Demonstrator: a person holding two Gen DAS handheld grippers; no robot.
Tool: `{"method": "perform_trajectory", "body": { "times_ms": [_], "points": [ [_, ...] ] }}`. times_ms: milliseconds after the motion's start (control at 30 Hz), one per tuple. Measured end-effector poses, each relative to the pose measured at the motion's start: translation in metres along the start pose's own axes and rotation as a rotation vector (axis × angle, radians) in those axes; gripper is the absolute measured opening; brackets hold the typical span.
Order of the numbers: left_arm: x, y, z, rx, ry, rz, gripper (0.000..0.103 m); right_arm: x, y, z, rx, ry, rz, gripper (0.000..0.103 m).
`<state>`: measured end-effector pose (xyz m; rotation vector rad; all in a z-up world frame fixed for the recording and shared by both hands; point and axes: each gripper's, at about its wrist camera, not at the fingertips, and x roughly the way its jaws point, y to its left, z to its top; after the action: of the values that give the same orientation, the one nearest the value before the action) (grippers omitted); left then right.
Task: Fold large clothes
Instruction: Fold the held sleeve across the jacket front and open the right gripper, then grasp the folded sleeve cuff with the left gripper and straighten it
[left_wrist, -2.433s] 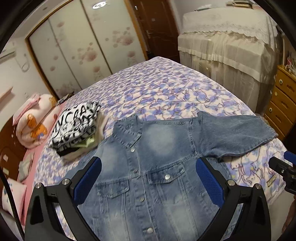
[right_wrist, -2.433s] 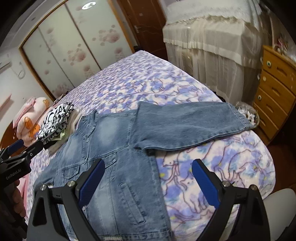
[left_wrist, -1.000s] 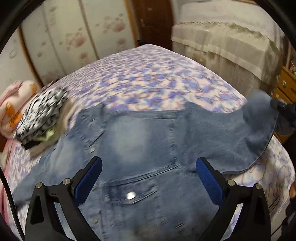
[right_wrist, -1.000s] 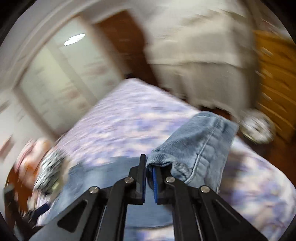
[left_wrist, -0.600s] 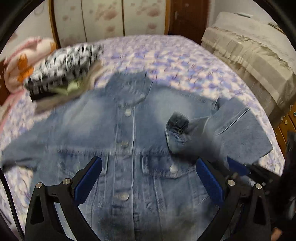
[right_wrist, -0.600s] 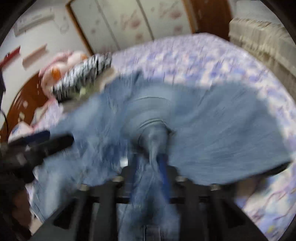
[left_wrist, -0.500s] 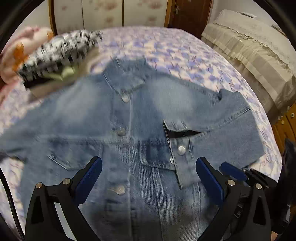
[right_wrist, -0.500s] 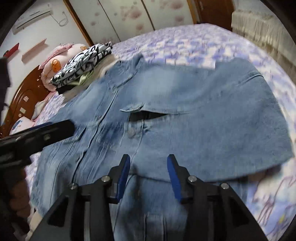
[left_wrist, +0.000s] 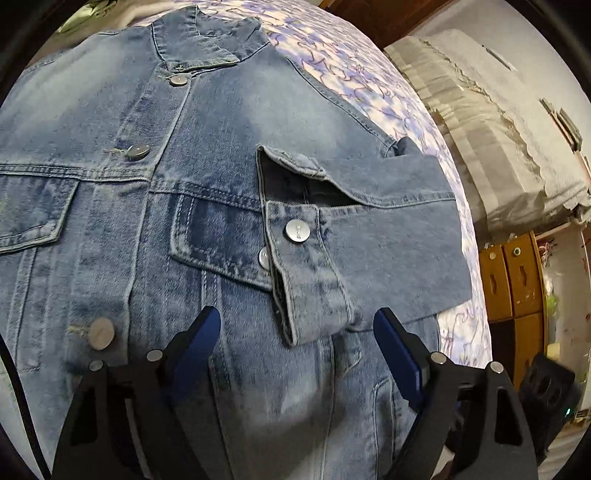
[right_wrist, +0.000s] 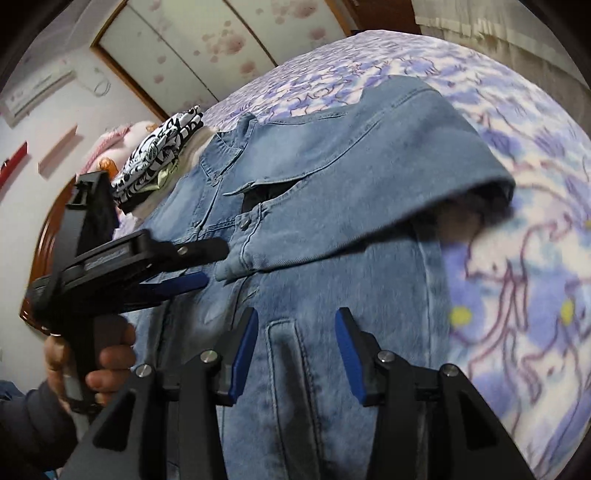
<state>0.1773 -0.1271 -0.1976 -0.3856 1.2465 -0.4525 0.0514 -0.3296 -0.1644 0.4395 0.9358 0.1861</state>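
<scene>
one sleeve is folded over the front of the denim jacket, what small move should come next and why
Probably lower the left gripper onto the folded sleeve's buttoned cuff to straighten it. On the blue denim jacket, the cuff lies askew over the chest pocket, its opening gaping. The left jaws, just narrowed, stand open around the cuff's end without gripping. The right gripper is open over the lower front, having just let go.

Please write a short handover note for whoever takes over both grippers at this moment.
Left gripper: open, jaws just narrowing, nothing between the pads, low over the sleeve cuff.
Right gripper: open after letting go of the sleeve, empty, over the denim jacket near its side pocket.
Jacket lies buttoned, front up, on the floral bed. A folded pile sits beyond the collar.
Done: one sleeve folded across the chest.
Left: the other sleeve, which runs out of view, then the body folds.
</scene>
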Motion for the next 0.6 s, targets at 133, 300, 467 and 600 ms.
{"method": "perform_trajectory", "body": {
  "times_ms": [133, 300, 467, 600],
  "points": [
    [0.015, -0.005, 0.005, -0.011, 0.033, -0.065, 0.076, 0.006, 0.000, -0.005, 0.023, 0.010, 0.019, 0.044],
    [0.032, -0.025, 0.009, 0.074, 0.049, 0.020, 0.034, 0.010, -0.003, -0.005, 0.037, 0.018, 0.014, 0.044],
    [0.032, -0.051, 0.016, 0.128, 0.083, 0.052, 0.009, 0.005, -0.009, -0.004, 0.060, 0.014, -0.009, 0.044],
    [-0.006, -0.091, 0.033, 0.245, -0.019, 0.070, 0.008, -0.003, -0.012, -0.004, 0.063, -0.001, -0.035, 0.044]
  ]
}}
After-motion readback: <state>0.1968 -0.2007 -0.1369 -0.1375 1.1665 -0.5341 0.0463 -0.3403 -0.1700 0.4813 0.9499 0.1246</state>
